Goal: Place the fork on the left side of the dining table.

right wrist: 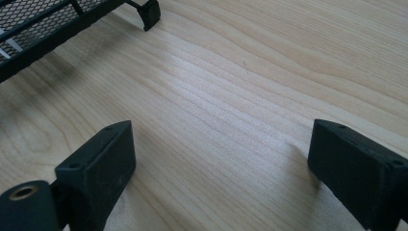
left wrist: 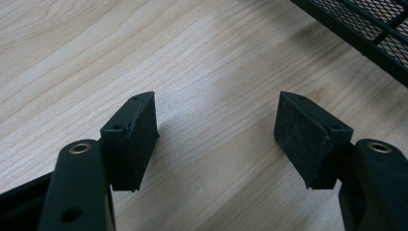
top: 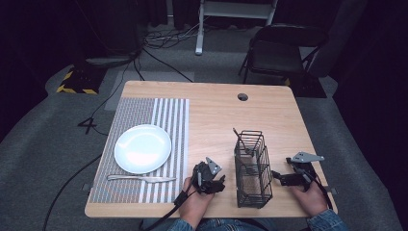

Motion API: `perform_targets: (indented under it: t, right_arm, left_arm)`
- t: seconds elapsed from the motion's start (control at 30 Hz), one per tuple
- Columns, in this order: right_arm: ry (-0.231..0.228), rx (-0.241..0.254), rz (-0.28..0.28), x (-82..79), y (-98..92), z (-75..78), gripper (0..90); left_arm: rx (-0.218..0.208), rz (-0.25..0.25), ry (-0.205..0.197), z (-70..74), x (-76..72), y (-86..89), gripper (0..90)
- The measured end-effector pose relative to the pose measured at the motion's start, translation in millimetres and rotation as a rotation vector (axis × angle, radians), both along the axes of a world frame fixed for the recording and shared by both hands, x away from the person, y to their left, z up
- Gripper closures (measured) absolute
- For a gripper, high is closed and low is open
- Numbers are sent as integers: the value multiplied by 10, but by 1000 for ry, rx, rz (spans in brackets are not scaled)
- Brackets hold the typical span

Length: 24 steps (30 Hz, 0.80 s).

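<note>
Black wire-mesh cutlery caddy (top: 252, 169) stands upright on the bare wood of the table (top: 211, 120), near the front edge, between the two grippers and touched by neither. Inside it: at least one utensil, a dark handle leaning up and out past the far-left corner of the rim; what kind it is cannot be told at this size. Left gripper (top: 217, 184) rests low over the table just left of the caddy's base, held in the person's left hand (top: 195, 204); in the left gripper view its jaws stand spread wide over plain wood grain, nothing between the pads, with the caddy's mesh wall (left wrist: 370, 26) crossing the upper right corner. Right gripper (top: 276, 175) sits just right of the caddy, held by the right hand (top: 312, 198), its tip pointing toward the basket's lower side. In the right gripper view the jaws are likewise spread apart and empty, the caddy's base frame and one small foot (right wrist: 150, 13) showing at upper left. Further left, well apart from the caddy: a grey striped placemat (top: 166, 144) carrying a white plate (top: 143, 148), and a table knife (top: 142, 178) lying flat just in front of the plate, blade toward the right.
</note>
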State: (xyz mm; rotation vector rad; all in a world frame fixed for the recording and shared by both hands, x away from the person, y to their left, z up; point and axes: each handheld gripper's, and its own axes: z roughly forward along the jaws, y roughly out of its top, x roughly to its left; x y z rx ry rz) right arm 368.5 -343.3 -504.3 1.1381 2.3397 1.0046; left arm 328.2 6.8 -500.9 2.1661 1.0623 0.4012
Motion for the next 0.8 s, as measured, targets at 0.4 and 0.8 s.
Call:
perform_targets:
  t: [0.4, 0.8]
  right_arm:
    - [-1, -1, 6, 8, -4, 1, 102]
    - [-2, 0, 14, 12, -8, 1, 108]
  left_arm:
    - [-77, -22, 18, 220, -5, 162, 343]
    - [-193, -52, -5, 673, 41, 320, 374]
